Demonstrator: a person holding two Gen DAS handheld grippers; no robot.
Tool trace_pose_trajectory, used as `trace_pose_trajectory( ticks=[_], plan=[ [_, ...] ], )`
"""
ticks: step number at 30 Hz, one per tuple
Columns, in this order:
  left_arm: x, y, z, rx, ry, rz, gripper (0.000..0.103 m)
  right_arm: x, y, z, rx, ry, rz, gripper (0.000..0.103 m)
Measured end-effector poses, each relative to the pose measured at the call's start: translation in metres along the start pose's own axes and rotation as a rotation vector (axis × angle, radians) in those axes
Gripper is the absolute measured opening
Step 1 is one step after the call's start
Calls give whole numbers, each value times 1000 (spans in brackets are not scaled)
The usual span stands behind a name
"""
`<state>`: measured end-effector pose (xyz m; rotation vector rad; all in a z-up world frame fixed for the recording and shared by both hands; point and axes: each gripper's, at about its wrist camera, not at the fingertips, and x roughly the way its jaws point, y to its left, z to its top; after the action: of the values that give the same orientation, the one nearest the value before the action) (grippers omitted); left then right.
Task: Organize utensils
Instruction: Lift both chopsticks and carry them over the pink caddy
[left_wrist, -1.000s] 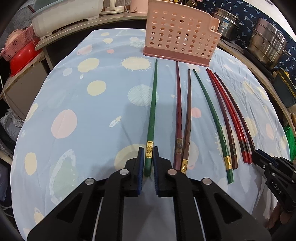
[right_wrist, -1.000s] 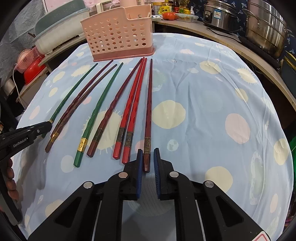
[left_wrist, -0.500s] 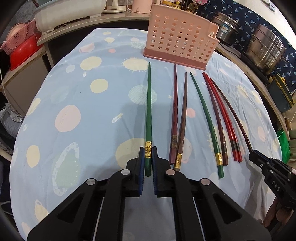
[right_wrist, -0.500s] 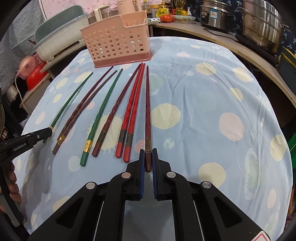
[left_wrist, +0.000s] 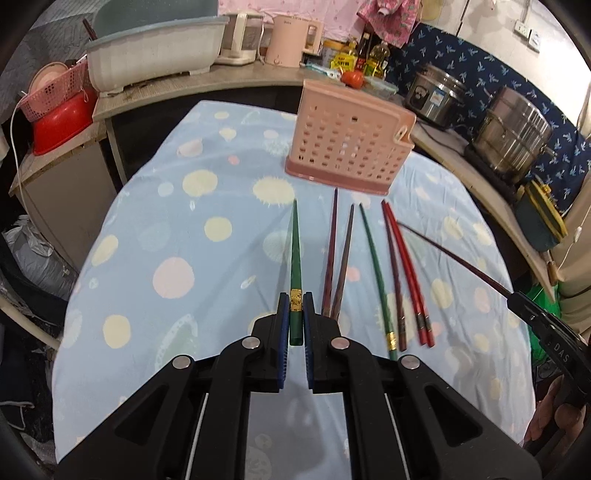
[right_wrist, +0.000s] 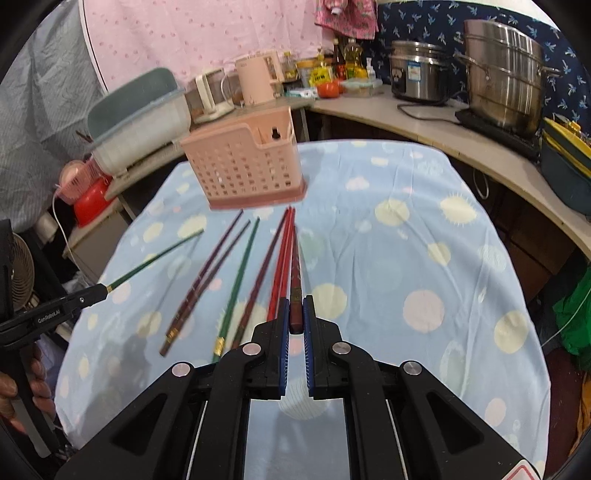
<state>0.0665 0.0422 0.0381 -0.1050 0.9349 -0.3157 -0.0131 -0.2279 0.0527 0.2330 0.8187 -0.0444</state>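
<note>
L gripper (left_wrist: 295, 317): your jaws clenched on green chopstick (left_wrist: 295, 258), off the cloth.
R gripper (right_wrist: 295, 314): clamped on dark red chopstick (right_wrist: 295, 273), lifted.
Rest: six chopsticks (left_wrist: 373, 266) on table, before pink holder (left_wrist: 347, 147).

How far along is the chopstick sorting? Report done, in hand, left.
Done: nothing visible; no chopstick shows in the pink perforated plastic holder. In hand: left gripper shut on a green chopstick, right gripper shut on a dark red-brown chopstick, both above the spotted blue tablecloth. Left: six chopsticks lying there.
</note>
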Motion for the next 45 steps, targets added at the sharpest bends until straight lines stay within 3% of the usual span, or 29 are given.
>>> trace_pose_trajectory(
  ticks=[10, 17, 25, 37, 42, 45],
  plan=[
    [-40, -7, 53, 16, -123, 7, 7, -36, 0, 58, -4, -141, 19, 7],
    [-47, -14, 95, 34, -193, 26, 7, -44, 6, 95, -22, -213, 29, 7],
    [-57, -29, 147, 79, -270, 34, 7, -37, 9, 139, -35, -256, 47, 7],
    [-95, -61, 255, 131, -461, 32, 7, -36, 25, 242, -72, -388, 62, 7],
    [-94, -71, 290, 138, -509, 33, 7, -13, 34, 270, -78, -384, 69, 7],
    [-77, -76, 305, 141, -498, 33, 7, 11, 37, 276, -73, -350, 81, 7]
  ],
)
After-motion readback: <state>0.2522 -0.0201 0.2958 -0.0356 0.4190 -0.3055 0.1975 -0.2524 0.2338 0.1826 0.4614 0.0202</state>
